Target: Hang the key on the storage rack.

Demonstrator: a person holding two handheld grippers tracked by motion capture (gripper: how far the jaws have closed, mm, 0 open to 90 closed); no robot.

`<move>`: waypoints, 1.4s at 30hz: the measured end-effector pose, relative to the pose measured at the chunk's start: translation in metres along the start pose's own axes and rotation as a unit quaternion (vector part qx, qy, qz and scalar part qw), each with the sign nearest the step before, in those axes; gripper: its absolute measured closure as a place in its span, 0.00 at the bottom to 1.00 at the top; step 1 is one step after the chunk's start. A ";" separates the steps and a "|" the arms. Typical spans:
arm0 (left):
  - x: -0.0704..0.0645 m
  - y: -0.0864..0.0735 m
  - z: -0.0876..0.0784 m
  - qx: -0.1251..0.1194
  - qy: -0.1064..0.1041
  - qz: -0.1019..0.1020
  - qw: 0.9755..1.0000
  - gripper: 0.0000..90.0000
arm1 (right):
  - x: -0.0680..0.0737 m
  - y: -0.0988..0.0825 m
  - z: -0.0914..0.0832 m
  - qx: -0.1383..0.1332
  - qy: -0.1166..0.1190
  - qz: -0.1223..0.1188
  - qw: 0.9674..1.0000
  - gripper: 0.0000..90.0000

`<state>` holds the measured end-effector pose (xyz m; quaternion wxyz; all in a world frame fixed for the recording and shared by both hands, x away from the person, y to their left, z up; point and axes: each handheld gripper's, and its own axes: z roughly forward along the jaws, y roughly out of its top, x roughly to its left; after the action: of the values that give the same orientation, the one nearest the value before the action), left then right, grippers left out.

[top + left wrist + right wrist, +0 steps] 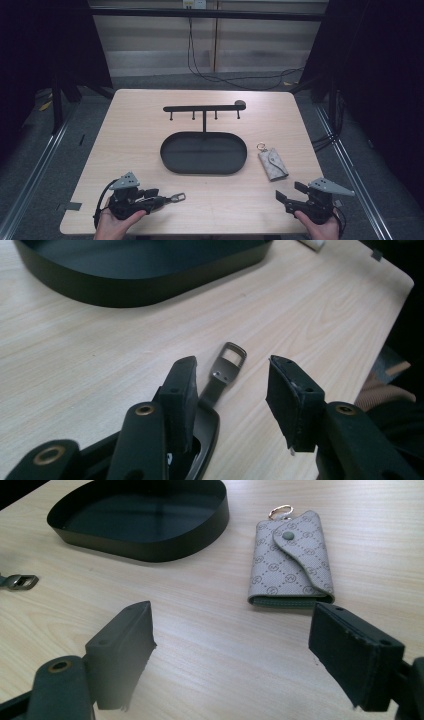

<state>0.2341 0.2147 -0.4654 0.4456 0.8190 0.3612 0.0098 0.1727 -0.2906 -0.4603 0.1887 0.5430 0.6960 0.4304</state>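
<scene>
Currently left gripper (232, 390) jaws apart around dark key fob (220, 377); right gripper (250, 655) jaws wide, key pouch (290, 560) ahead.

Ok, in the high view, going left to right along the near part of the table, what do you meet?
Left gripper → metal key fob lying at its jaws → right gripper, open. Farther back, between them: black oval tray, then patterned key pouch.

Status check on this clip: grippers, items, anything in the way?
Left gripper open over key fob. Right gripper open, empty. Key pouch beside tray. Nothing obstructing.
</scene>
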 end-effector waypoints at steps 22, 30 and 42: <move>-0.014 0.033 0.005 0.069 0.033 0.074 0.994 0.72 | -0.002 0.000 0.002 0.008 0.013 0.011 1.000 0.22; -0.013 0.048 0.024 0.145 0.002 0.102 0.984 0.70 | -0.002 0.000 0.003 0.011 0.016 0.009 1.000 0.23; -0.014 0.061 0.055 0.233 -0.016 0.129 0.964 0.68 | -0.001 0.000 0.003 0.014 0.017 0.007 1.000 0.23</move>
<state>0.2779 0.1463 -0.4496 0.2430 0.9401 0.2371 -0.0307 0.1757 -0.2906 -0.4625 0.1667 0.5428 0.7013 0.4310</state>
